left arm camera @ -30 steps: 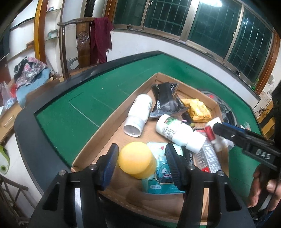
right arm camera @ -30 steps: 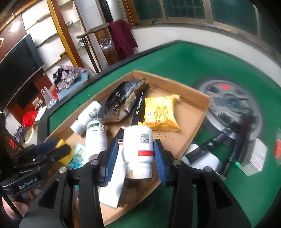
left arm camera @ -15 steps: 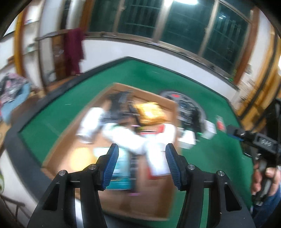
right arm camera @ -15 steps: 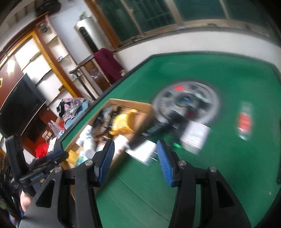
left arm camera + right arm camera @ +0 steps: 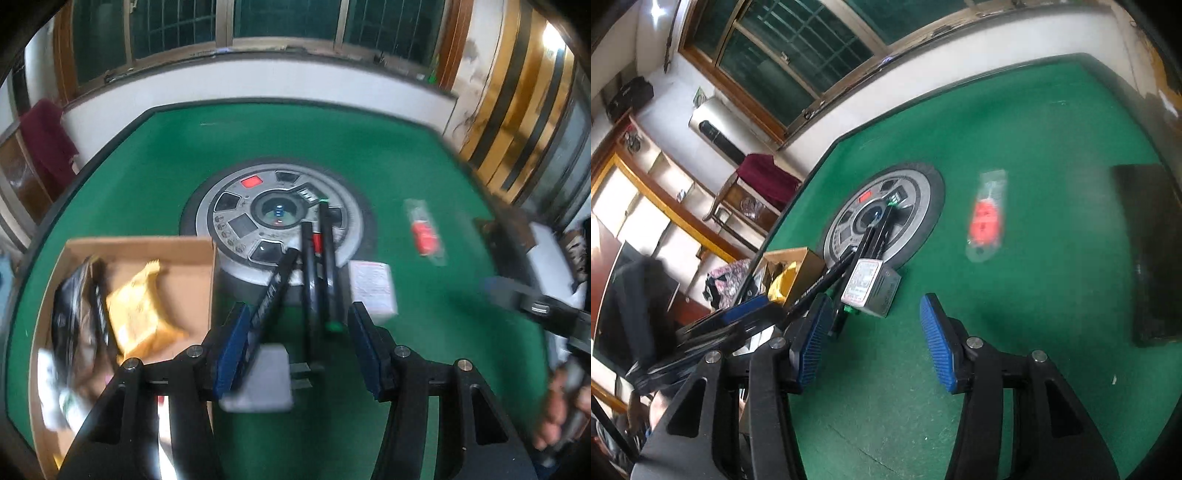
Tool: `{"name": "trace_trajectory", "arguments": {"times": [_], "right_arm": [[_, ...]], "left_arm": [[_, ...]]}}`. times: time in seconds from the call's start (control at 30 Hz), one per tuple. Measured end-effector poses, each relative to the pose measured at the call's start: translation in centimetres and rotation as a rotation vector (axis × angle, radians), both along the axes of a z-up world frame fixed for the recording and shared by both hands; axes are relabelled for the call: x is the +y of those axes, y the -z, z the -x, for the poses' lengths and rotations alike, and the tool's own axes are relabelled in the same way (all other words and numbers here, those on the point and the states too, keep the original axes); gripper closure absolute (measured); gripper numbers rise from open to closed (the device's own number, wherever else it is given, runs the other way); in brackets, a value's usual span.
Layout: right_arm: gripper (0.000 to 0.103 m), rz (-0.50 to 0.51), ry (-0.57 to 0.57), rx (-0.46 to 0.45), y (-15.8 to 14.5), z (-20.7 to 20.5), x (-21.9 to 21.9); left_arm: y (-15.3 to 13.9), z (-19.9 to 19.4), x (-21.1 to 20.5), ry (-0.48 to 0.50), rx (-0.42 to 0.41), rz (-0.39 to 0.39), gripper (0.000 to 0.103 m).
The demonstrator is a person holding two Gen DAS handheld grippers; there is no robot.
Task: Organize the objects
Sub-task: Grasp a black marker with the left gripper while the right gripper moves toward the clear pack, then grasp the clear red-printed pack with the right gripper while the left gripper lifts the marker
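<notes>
Both the left tongs (image 5: 297, 345) and the right tongs (image 5: 873, 341) gape wide and hold nothing. The black pens (image 5: 317, 266) lie on the green worktop (image 5: 424, 369), pointing away toward the round hub (image 5: 277, 218). Only the right view shows the dark mat (image 5: 1152, 254).

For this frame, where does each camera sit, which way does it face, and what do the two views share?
Left wrist: on the left gripper, looking across the green table at the round hub, black pens and cardboard box; the right gripper and hand show at right.
Right wrist: on the right gripper, facing the red packet; the left gripper shows at left.
Shared: hub, pens, white box, red packet, cardboard box.
</notes>
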State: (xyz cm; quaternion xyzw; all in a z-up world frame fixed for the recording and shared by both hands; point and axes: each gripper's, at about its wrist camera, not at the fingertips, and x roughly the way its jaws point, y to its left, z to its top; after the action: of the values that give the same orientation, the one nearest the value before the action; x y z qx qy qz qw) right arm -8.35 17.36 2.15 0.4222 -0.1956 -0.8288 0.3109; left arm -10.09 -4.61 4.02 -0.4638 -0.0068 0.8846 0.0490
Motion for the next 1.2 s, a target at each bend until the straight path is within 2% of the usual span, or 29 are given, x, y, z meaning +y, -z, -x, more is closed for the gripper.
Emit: {"name": "trace_trajectory", "arguments": {"times": [0.07,0.17,0.2,0.23,0.3,0.33,0.47,0.53,0.63,0.77,0.93,1.1,1.2], "right_arm": [[0.055,0.005,0.018,0.006,-0.1,0.3,0.6],[0.055,0.025,0.032,-0.004,-0.1,0.5,1.1],[0.055,0.029,0.036,-0.005,-0.1,0.6,1.3],[0.055,0.032,0.040,-0.006,-0.1,0.6,1.4],[0.055,0.036,0.047,-0.009,0.0,0.7,1.9],[0.055,0.038,0.049,-0.013,0.0,0.8,2.0],[0.055,0.034,0.060,-0.011,0.1,0.8,2.1],[0.055,0.031,0.071,-0.011,0.1,0.8,2.3],[0.055,0.025,0.091,-0.005,0.1,0.9,2.8],[0.055,-0.008,0.114,0.010,-0.1,1.1,3.1],[0.052,-0.061,0.130,-0.027,0.1,2.8,3.1],[0.051,-0.153,0.161,-0.042,0.4,5.2,2.1],[0.051,-0.226,0.166,-0.059,1.1,6.7,1.1]], "left_arm": [[1.2,1.2,0.1,-0.008,-0.037,0.047,0.055],[2.5,1.1,0.0,0.001,-0.064,0.072,0.069],[2.8,1.1,-0.2,-0.004,-0.075,0.071,0.069],[3.1,0.9,-0.4,-0.005,-0.082,0.058,0.070],[3.6,0.4,-0.5,0.006,-0.099,0.008,0.086],[3.6,-0.1,-0.1,0.024,-0.098,-0.018,0.089],[3.5,-2.1,2.5,0.095,-0.108,-0.076,0.091],[3.4,-3.3,3.8,0.116,-0.102,-0.067,0.091],[3.7,-5.2,5.2,0.144,-0.113,-0.110,0.091],[4.3,-7.7,6.0,0.130,-0.101,-0.105,0.091],[4.2,-8.1,5.7,0.108,-0.083,-0.090,0.091],[4.1,-8.1,7.1,0.116,-0.052,0.002,0.091],[4.2,-8.4,7.4,0.113,-0.022,0.017,0.091]]}}
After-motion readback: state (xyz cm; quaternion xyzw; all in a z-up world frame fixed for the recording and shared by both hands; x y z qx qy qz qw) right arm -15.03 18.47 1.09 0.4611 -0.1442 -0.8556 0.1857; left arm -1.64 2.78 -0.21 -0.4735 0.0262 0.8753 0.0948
